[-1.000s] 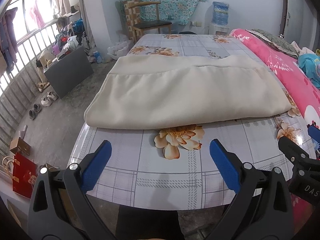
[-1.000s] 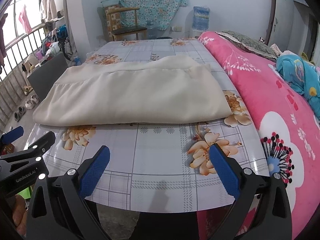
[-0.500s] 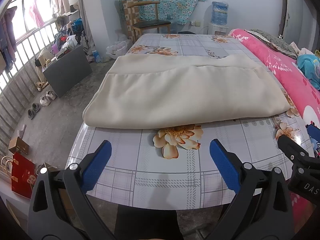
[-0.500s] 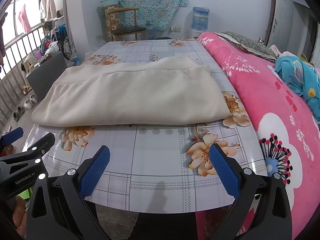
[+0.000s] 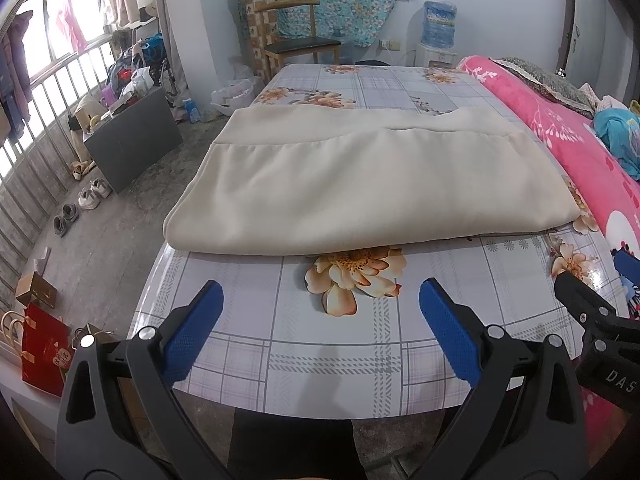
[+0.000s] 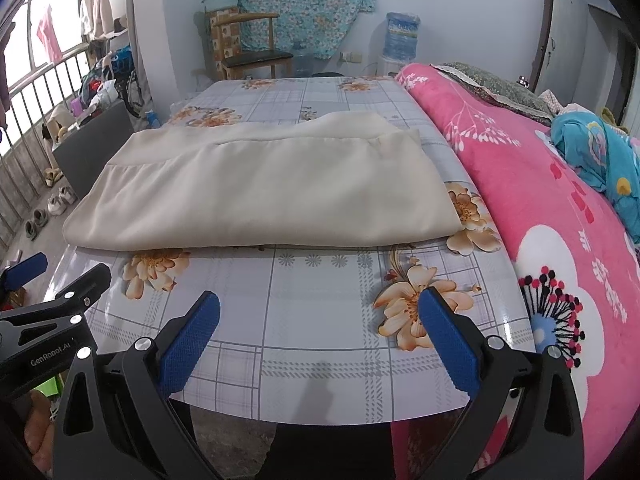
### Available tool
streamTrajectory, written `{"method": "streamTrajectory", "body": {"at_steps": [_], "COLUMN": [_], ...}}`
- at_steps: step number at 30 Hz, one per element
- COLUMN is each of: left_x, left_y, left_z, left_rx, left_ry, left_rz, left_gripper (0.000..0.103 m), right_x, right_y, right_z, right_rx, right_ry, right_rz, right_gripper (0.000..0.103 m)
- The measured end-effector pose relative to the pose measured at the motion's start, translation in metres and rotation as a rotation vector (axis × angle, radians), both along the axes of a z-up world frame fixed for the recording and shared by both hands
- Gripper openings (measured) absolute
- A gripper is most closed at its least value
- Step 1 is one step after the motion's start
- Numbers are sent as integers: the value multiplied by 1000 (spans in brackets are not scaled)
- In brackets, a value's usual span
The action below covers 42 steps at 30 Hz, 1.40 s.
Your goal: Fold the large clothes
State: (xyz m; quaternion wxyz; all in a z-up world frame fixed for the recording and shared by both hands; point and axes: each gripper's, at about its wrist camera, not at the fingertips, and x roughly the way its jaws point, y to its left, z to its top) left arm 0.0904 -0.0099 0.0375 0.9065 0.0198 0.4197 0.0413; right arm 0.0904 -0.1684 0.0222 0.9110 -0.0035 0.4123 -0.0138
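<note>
left gripper (image 5: 320,308) held wide apart, nothing gripped, above table (image 5: 320,364) near edge | cream garment (image 5: 360,184) laid folded mid-table, possibly hemmed at back | right gripper (image 6: 320,312) spread wide, empty | pink blanket (image 6: 560,208) alongside

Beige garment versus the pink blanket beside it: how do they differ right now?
The beige garment is plain, folded flat on the floral table; the pink blanket is flower-patterned and spread over the surface to the right. The garment looks smaller than the blanket. Both lie untouched.

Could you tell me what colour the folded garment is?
Plain cream garment, clearest in the left wrist view.
</note>
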Motion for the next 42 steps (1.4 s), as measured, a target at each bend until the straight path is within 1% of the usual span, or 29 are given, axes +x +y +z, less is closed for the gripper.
{"method": "streamTrajectory", "body": {"at_steps": [42], "left_x": [3], "left_y": [-3], "left_z": [2], "left_rx": [-19], "left_ry": [-4], "left_rz": [1], "left_gripper": [95], "right_x": [-4], "right_y": [-4], "right_z": [-3], "right_rx": [-7], "right_ry": [8], "right_rz": [-2], "right_gripper": [97]}}
